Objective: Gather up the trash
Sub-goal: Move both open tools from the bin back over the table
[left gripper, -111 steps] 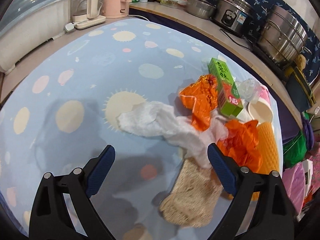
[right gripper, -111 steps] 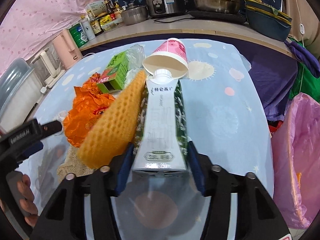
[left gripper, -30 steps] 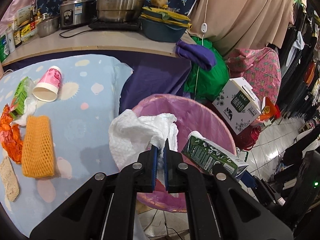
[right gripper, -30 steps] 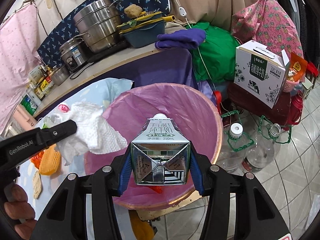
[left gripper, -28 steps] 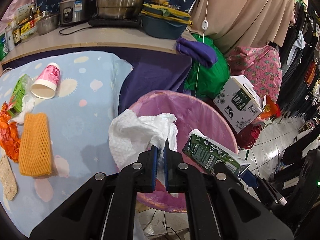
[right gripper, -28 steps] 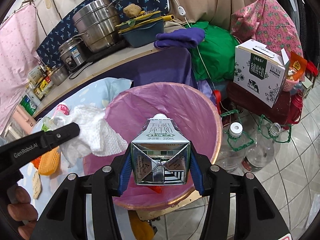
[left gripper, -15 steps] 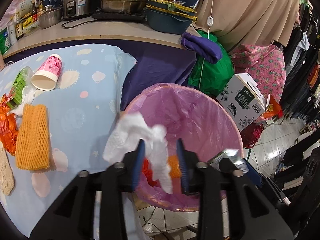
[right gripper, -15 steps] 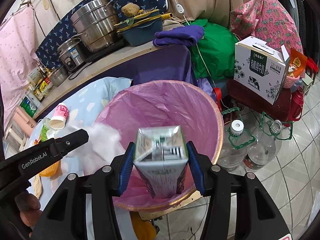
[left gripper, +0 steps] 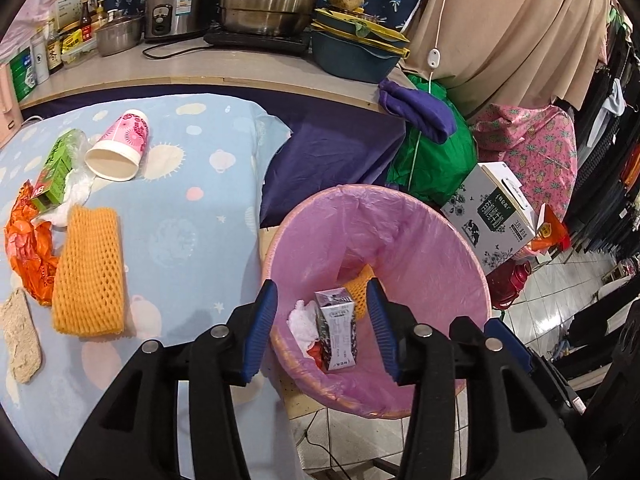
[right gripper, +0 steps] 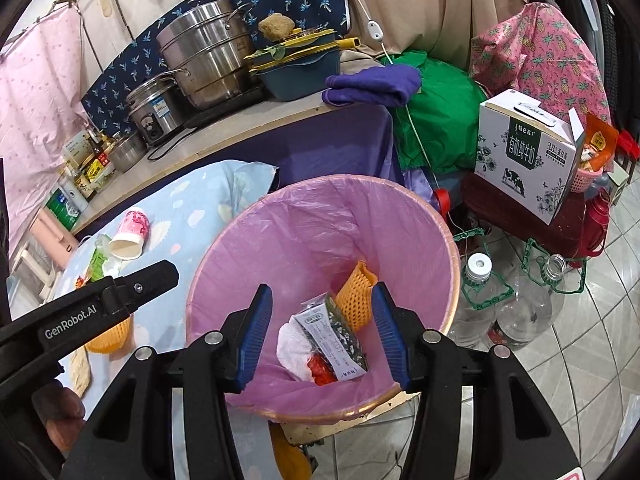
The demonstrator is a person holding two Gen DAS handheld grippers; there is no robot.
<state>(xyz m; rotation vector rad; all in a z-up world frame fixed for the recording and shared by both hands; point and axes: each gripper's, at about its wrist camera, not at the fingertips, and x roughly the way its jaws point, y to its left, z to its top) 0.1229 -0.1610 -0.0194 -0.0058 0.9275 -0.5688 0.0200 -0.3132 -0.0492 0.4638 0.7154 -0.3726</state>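
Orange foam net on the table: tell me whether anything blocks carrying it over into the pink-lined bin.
Nothing visible does. The orange foam net lies flat on the blue tablecloth, nothing on top of it. The bin stands open beside the table edge, with bare cloth between them. The left gripper, jaws opening, holds nothing.

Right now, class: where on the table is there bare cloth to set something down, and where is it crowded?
Bare: the cloth between the foam net and the bin, and below the cup. Crowded: the left edge, where carton, orange wrapper and net bunch together.
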